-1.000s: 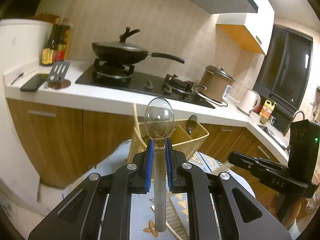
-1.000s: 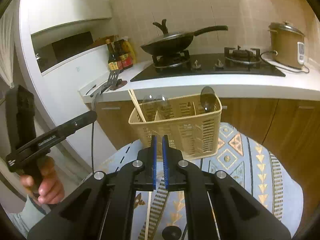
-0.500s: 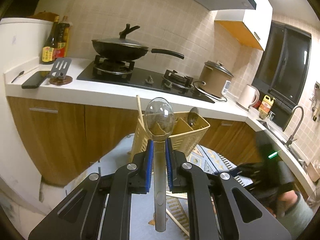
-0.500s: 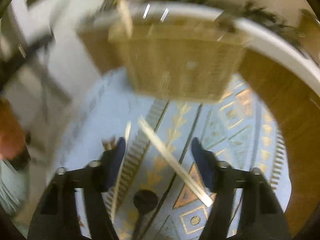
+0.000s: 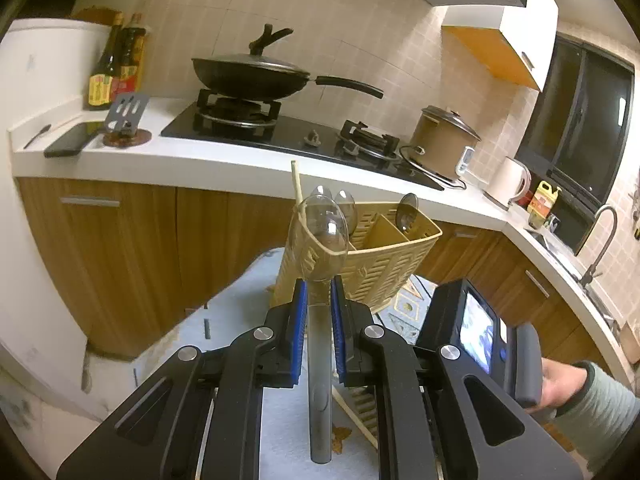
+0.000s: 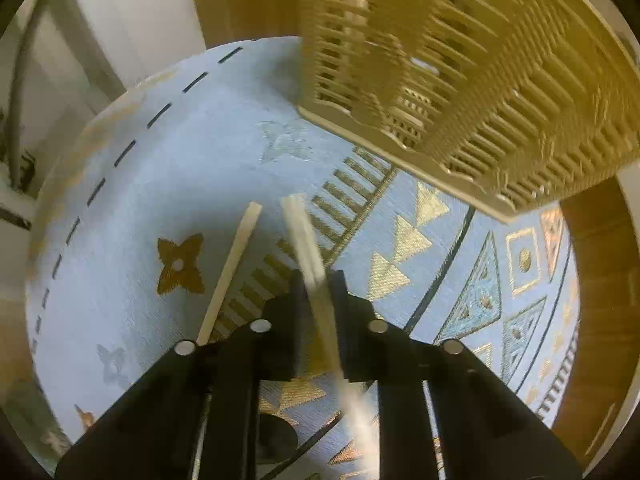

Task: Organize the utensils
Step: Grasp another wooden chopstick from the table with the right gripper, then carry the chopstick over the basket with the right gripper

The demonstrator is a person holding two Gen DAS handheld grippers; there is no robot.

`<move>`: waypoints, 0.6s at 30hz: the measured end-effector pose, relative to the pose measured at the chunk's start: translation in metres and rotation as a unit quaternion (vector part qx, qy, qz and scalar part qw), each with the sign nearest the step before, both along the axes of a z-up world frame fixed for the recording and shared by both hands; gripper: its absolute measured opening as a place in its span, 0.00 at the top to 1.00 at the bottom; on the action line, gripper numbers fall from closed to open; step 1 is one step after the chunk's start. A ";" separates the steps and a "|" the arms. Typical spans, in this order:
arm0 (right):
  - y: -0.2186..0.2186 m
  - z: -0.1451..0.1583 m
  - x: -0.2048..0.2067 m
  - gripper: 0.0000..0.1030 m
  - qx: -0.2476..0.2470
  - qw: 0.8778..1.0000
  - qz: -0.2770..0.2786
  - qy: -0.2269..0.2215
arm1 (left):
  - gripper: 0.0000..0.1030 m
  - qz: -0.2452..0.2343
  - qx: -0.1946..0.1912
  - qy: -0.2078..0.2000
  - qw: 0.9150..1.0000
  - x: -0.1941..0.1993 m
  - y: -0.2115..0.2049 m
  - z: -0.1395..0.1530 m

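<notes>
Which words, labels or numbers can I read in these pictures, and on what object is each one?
No text can be read.
Sauce bottles: yellow and red labels, too blurred to read.
Yellow bottle by the window: print too small to read.
Small screen: shows only a picture, no legible writing.

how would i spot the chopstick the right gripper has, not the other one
Find the beige slotted utensil basket on the blue patterned cloth. Just in front of it lie two pale chopsticks. Yours is the chopstick pinched in the right gripper; the loose chopstick lies beside it, ungripped.
</notes>
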State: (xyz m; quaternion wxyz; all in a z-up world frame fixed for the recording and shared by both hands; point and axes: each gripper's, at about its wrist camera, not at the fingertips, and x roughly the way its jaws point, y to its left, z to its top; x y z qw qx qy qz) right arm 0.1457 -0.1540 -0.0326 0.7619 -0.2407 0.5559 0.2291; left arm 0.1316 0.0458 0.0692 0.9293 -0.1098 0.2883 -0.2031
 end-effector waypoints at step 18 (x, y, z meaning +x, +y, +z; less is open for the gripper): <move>-0.075 0.160 -0.069 0.97 0.212 0.949 -0.056 -0.226 | 0.90 0.033 -0.043 -0.107 0.993 0.005 -0.021 0.059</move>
